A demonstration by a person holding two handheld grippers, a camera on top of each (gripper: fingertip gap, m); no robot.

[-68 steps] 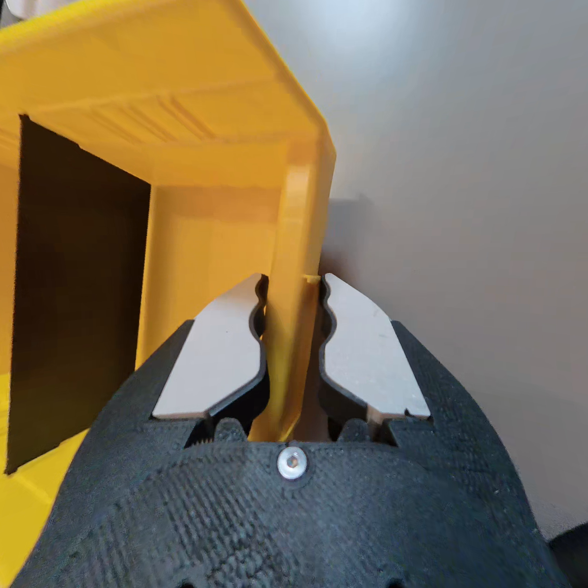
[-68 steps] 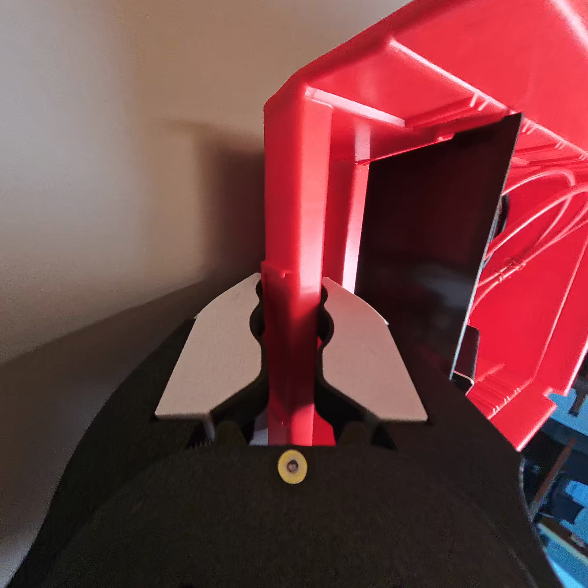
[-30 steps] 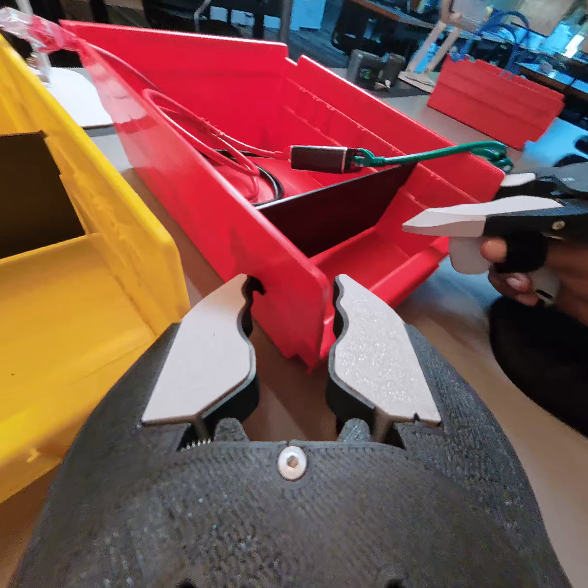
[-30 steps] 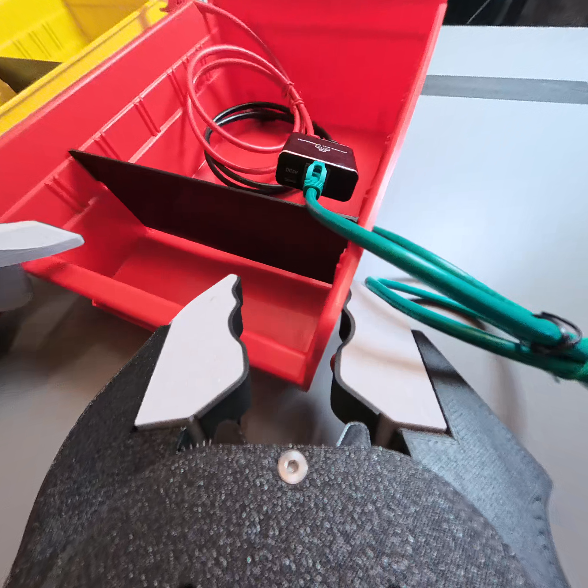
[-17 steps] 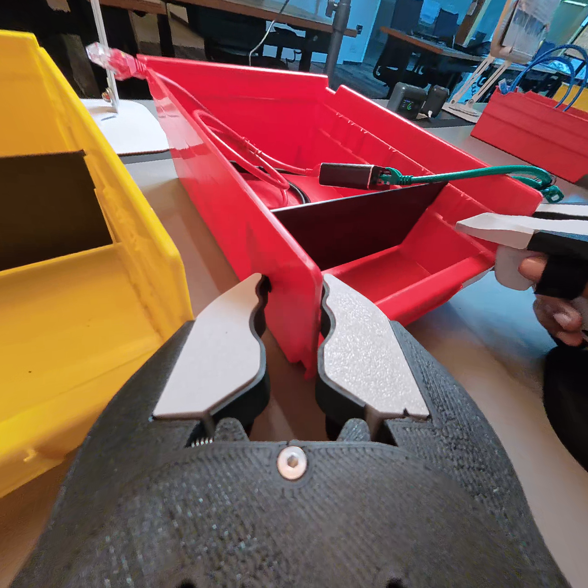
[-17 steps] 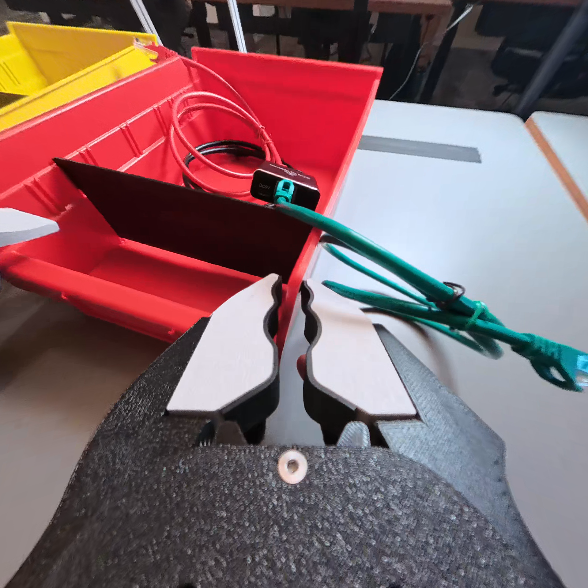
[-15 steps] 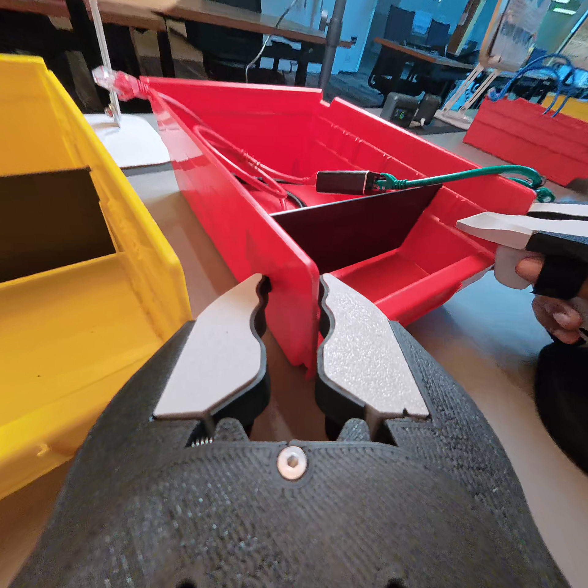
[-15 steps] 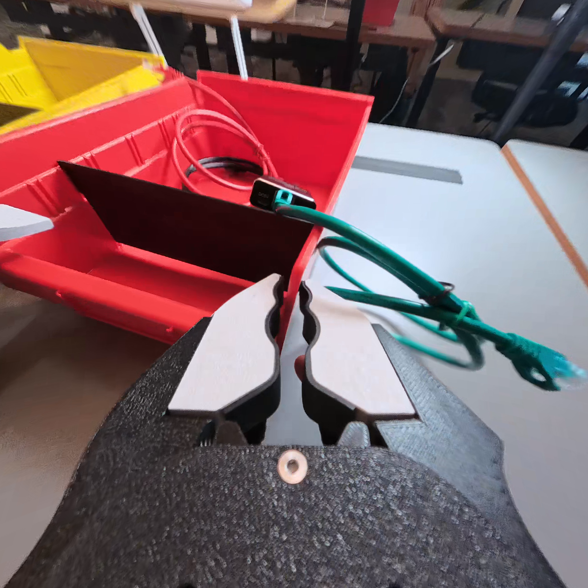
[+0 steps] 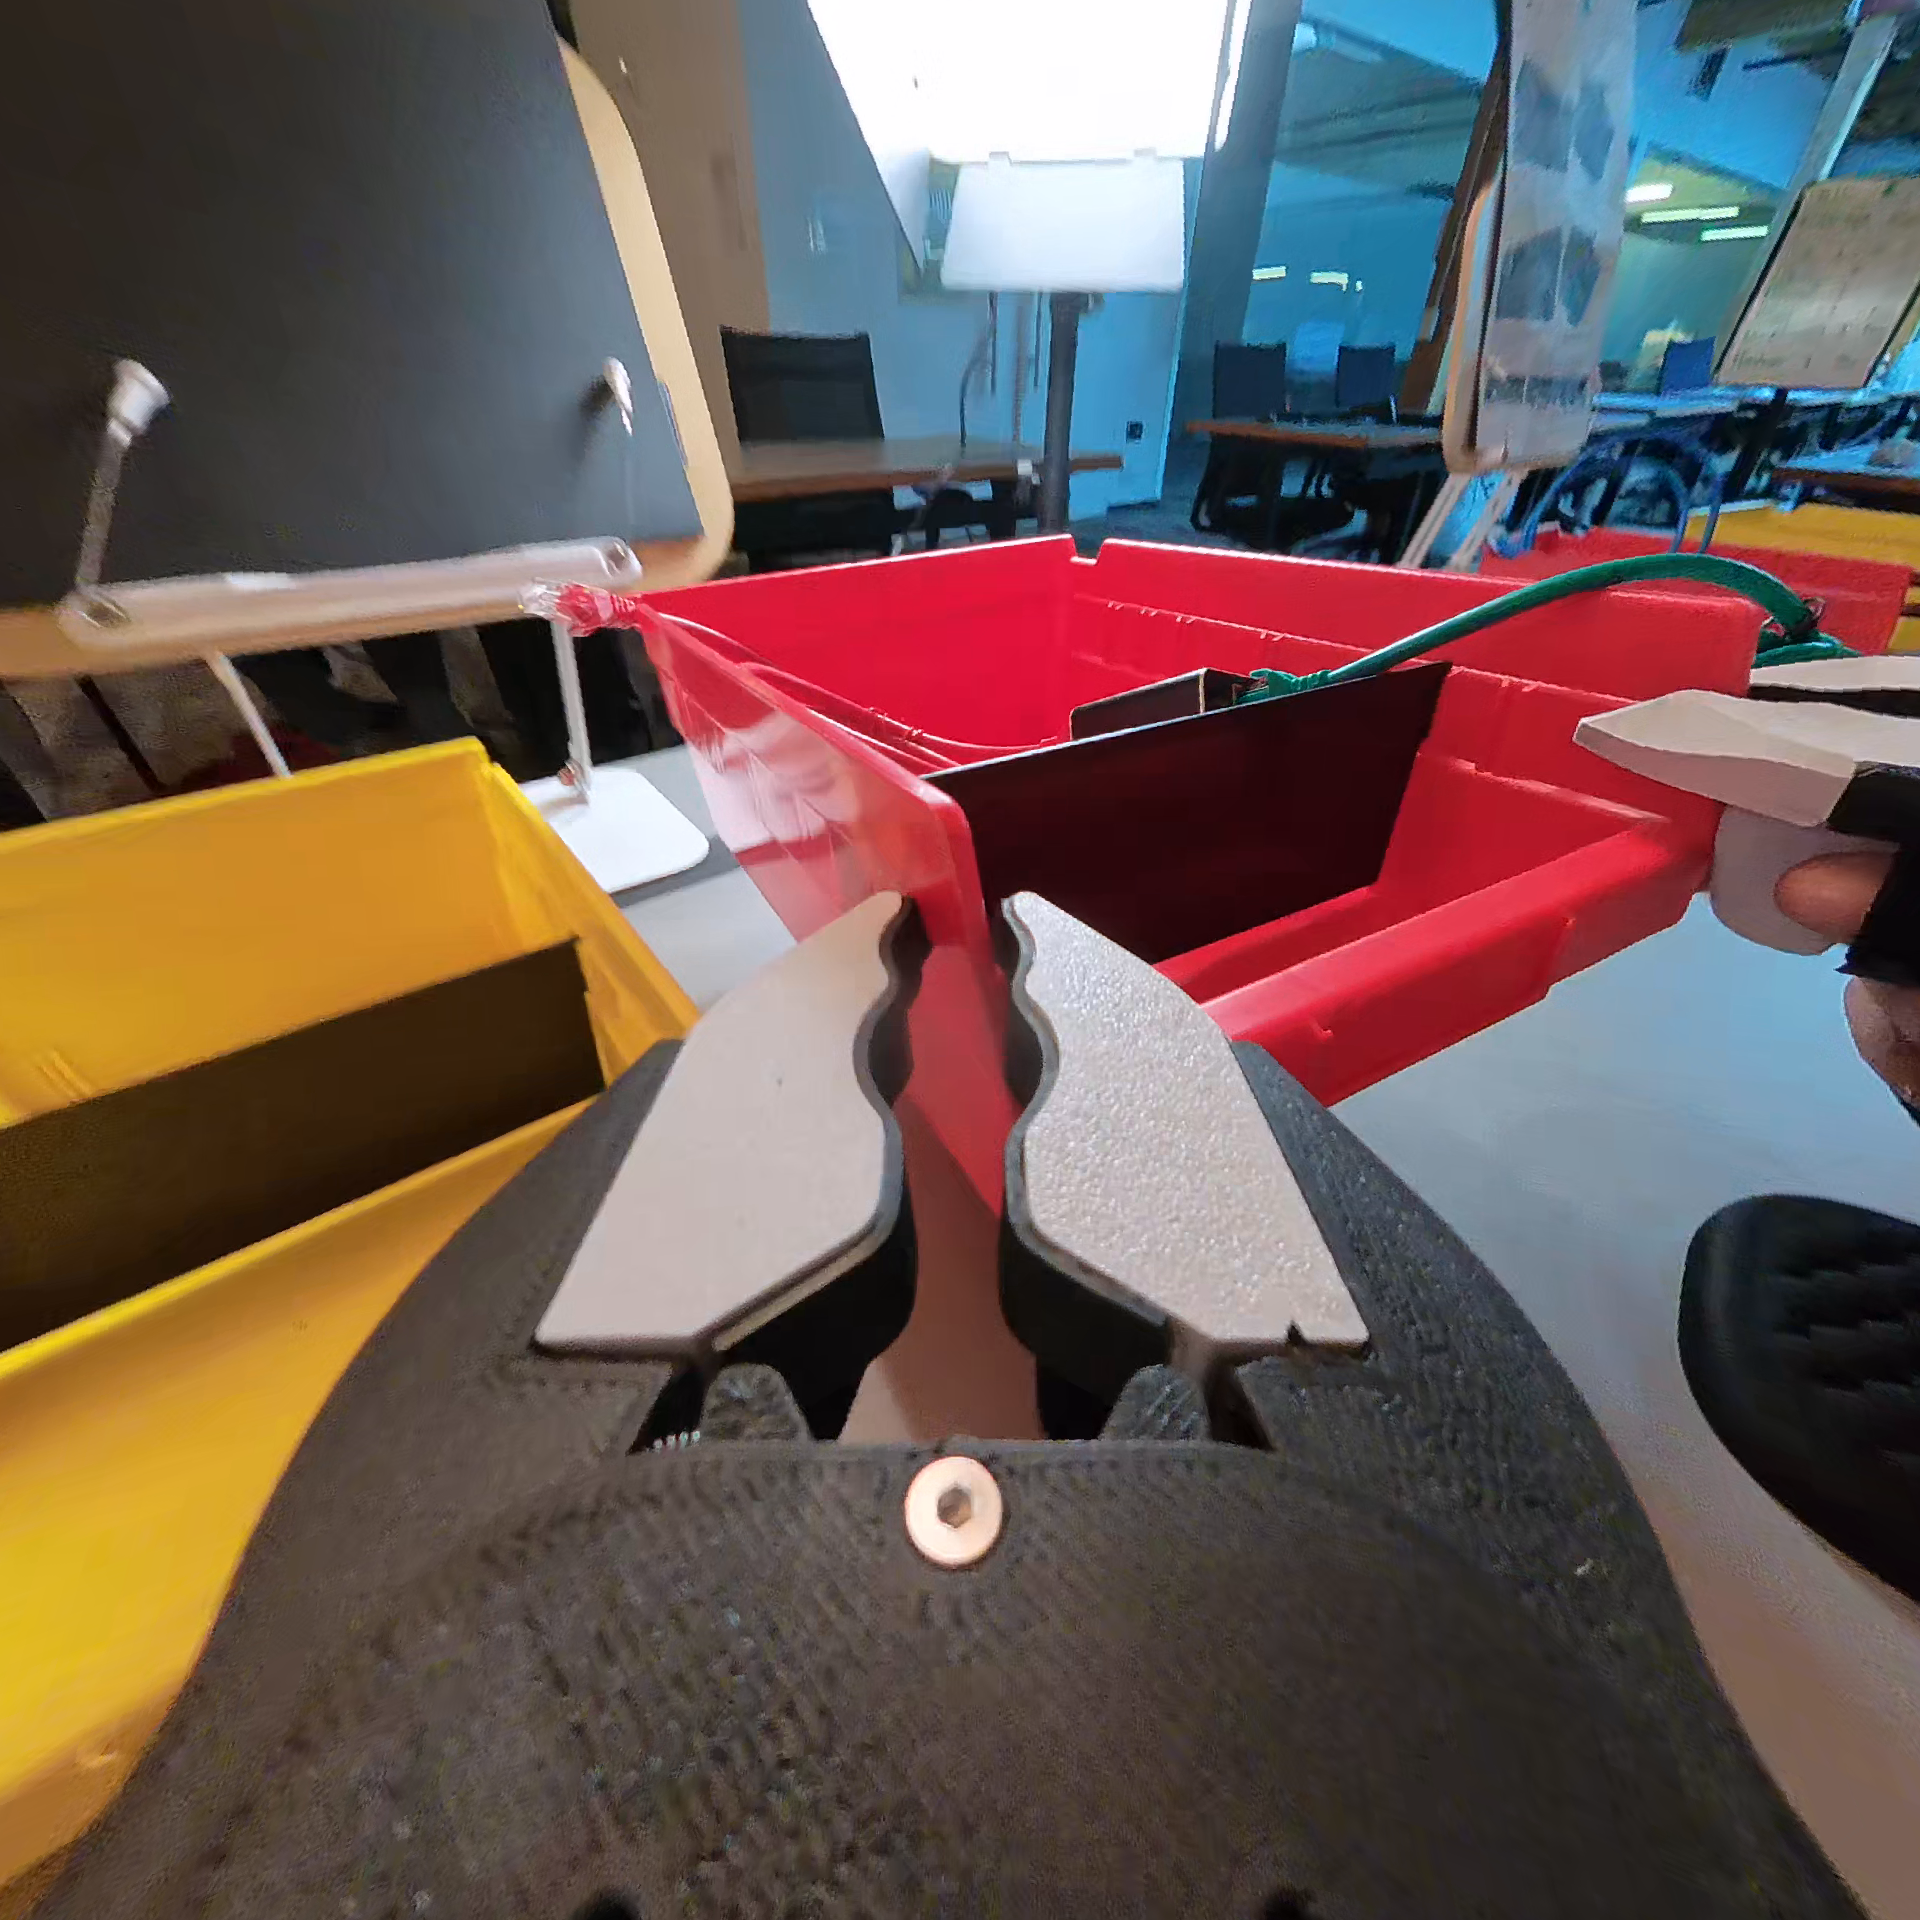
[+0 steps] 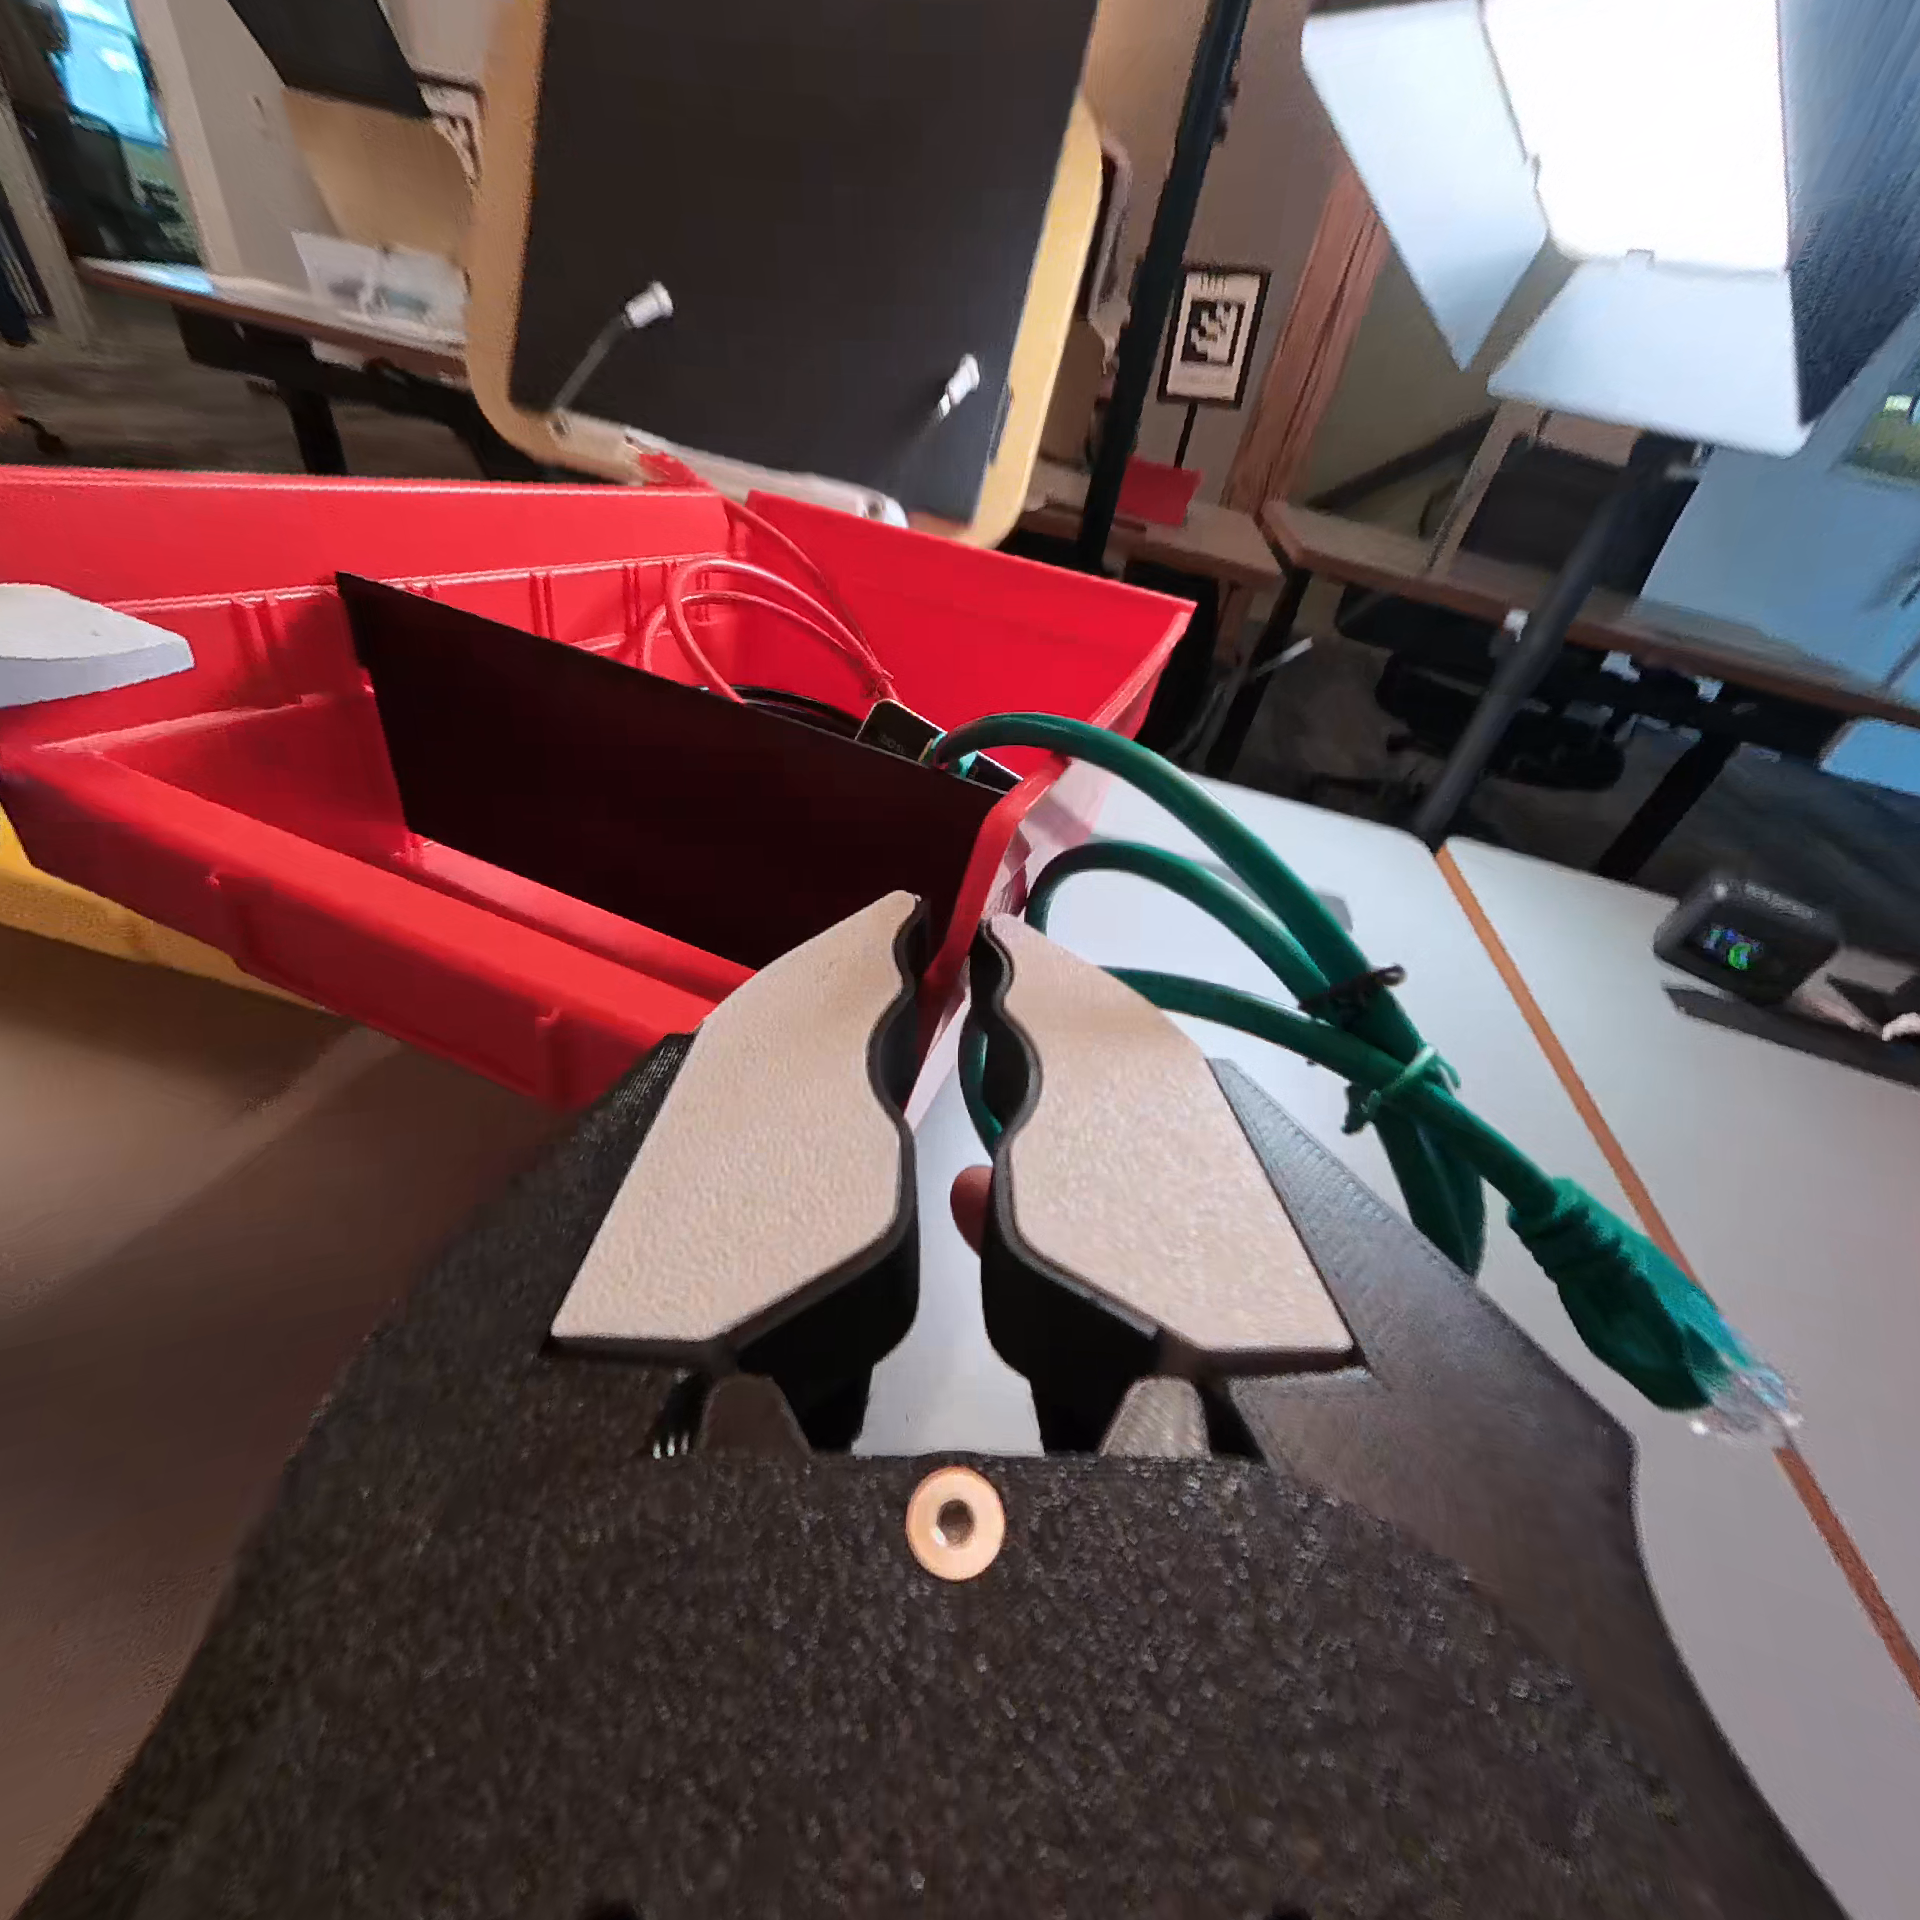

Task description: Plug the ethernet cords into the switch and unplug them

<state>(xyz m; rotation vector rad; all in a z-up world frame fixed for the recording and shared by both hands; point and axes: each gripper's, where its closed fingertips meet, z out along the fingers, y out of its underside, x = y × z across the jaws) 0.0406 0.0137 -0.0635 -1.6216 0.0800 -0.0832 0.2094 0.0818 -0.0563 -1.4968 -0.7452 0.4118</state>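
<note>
A: Left wrist view, item one: left gripper [image 9: 956, 920], fingers pinched on the near left corner wall of the red bin [image 9: 1351, 966]. Beside it, left, a yellow bin [image 9: 260, 883] with a dark divider.

B: Right wrist view, item two: right gripper [image 10: 948, 914], fingers clamped on the red bin's [image 10: 312, 883] near right corner wall.

A: Contents?

B: One black divider [image 10: 675, 800]; behind it the switch [image 10: 899, 732], dark, mostly hidden. Green ethernet cord [image 10: 1278, 935] runs to the switch, loops over the wall, free plug [image 10: 1662, 1340] hanging outside. Red ethernet cord [image 10: 769, 623] coiled in the rear compartment.
</note>
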